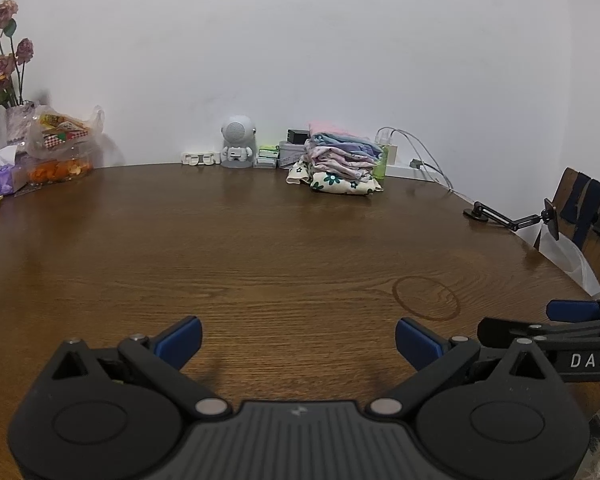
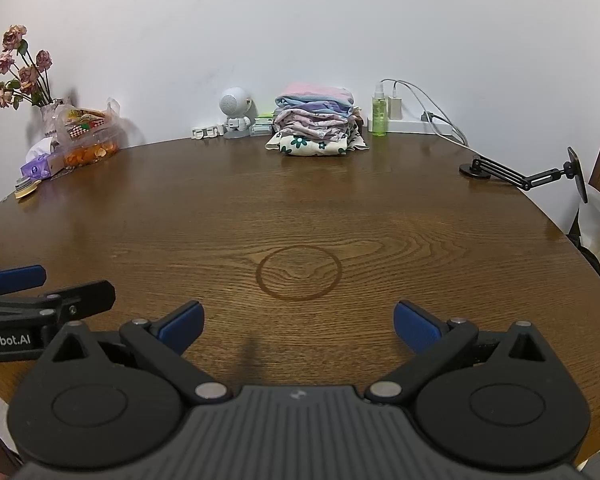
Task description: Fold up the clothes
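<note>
A neat stack of folded clothes (image 2: pixel 315 122), pastel pink, blue and lilac layers over a cream floral piece, sits at the far edge of the wooden bench (image 2: pixel 300 208), upper centre of frame. Left gripper (image 1: pixel 298 342) and right gripper (image 2: pixel 298 326) hover low, fingers spread wide, holding nothing.

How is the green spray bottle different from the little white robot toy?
The green spray bottle is tall, thin and see-through; the robot toy is squat, round-headed and solid white-grey. The bottle stands right of the folded clothes stack, the toy left of it. Both stand upright by the wall.
</note>
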A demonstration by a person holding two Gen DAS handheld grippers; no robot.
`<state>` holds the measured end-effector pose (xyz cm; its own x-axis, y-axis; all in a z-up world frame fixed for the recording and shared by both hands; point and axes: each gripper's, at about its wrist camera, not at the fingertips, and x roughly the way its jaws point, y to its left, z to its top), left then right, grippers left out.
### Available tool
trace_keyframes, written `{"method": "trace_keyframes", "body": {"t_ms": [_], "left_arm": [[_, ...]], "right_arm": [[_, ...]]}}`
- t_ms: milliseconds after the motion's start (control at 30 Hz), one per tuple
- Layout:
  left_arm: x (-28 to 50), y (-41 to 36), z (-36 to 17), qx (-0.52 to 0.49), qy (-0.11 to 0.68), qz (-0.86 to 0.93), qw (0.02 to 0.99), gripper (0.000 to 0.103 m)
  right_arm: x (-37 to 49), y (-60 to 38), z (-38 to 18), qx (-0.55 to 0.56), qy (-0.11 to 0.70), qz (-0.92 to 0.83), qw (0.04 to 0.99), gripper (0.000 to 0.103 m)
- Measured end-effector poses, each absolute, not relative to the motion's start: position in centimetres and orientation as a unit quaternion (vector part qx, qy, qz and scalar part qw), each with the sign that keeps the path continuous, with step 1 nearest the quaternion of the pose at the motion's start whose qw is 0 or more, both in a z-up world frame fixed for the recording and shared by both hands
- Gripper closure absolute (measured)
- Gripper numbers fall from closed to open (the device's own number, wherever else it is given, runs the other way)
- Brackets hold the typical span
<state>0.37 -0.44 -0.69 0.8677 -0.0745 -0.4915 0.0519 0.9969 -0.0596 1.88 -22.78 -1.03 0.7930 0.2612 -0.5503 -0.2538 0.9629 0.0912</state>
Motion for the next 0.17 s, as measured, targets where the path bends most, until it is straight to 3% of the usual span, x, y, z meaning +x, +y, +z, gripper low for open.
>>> {"method": "trace_keyframes", "body": {"t_ms": [167], "left_arm": [[0.12,-0.44,-0.71,-0.020,0.253,-0.032,0.967,0.000]], "right_arm": [[1.86,-22.84,-1.05,0.008,0.292,0.134,0.947,0.000]]}}
